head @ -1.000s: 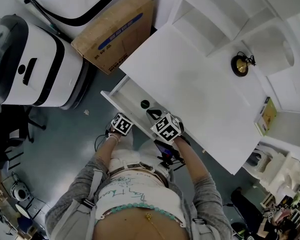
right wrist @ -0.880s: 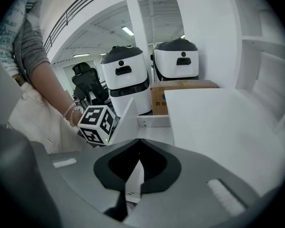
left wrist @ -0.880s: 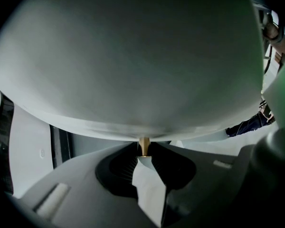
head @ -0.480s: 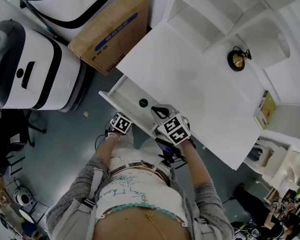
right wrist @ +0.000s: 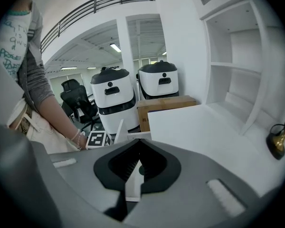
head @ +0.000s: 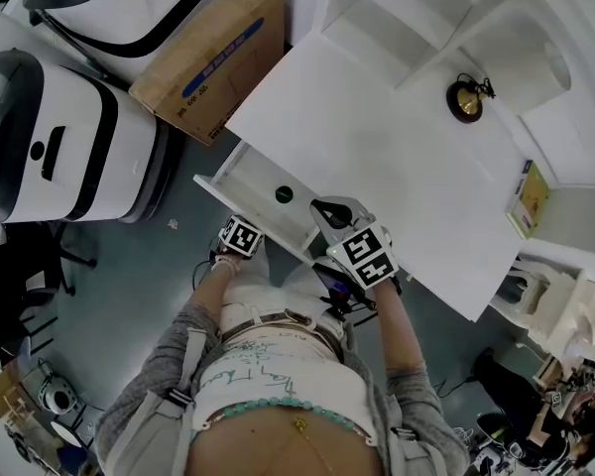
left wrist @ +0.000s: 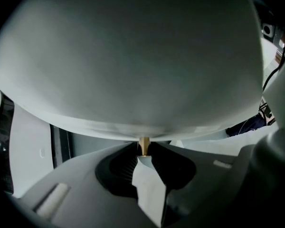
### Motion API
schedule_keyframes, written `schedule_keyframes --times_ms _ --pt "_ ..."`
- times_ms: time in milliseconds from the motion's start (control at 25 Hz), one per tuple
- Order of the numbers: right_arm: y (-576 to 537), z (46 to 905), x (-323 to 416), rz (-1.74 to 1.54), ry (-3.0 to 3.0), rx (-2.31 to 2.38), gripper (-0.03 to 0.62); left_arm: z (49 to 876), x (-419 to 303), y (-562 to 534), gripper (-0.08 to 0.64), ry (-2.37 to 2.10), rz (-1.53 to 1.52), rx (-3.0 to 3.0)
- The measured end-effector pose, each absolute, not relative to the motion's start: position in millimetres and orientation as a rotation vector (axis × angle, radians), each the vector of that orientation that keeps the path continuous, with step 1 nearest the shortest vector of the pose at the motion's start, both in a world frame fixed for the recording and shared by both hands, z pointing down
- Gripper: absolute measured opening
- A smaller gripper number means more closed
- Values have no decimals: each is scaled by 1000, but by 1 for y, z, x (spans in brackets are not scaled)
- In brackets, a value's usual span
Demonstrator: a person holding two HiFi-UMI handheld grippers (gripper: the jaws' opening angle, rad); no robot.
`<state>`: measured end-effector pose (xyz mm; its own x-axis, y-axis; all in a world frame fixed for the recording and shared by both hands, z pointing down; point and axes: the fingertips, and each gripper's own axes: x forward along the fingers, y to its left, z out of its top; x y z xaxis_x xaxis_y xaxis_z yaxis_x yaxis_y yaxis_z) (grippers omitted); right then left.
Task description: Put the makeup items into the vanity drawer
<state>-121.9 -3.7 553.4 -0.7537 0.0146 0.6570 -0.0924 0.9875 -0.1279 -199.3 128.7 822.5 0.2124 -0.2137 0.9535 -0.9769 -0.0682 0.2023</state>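
Left gripper (left wrist: 144, 149): jaws pinched on the brass knob (left wrist: 144, 144) of the drawer front (left wrist: 133, 56), which fills almost the whole left gripper view. The knob stem sits right between the tips.

Head view: the drawer (head: 225, 180) stands pulled out from the near left edge of the white counter (head: 377, 137). One dark round item (head: 284, 194) lies on its floor, about mid-drawer, touching nothing else that I can see. No other makeup items show on the counter.

Left arm: grey sleeve, elbow bent at the side, forearm short and straight out from the waist. The marker cube (head: 241, 236) is at the near face of the drawer. The wrist with bracelets (right wrist: 78, 137) also shows at the left of the right gripper view.

Right gripper (right wrist: 139, 142): jaw tips together, nothing held. Through the gap lower down, the drawer and the dark item sit behind, not in the grip. Right forearm reaches forward and slightly left. This gripper is over the near counter edge, just right of the open drawer, jaws aimed toward the far left.

Rest: small brass ornament (head: 466, 100) on the far right of the counter (well apart from both grippers), cardboard box (head: 210, 62) on the floor at far left, and white machines (head: 59, 137) beside it.
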Motion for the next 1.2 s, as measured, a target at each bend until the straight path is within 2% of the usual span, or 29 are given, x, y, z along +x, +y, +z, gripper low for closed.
schedule_keyframes --times_ms 1200 --pt "-32 505 -72 215 -2468 348 28 822 -199 124 90 -1179 978 1491"
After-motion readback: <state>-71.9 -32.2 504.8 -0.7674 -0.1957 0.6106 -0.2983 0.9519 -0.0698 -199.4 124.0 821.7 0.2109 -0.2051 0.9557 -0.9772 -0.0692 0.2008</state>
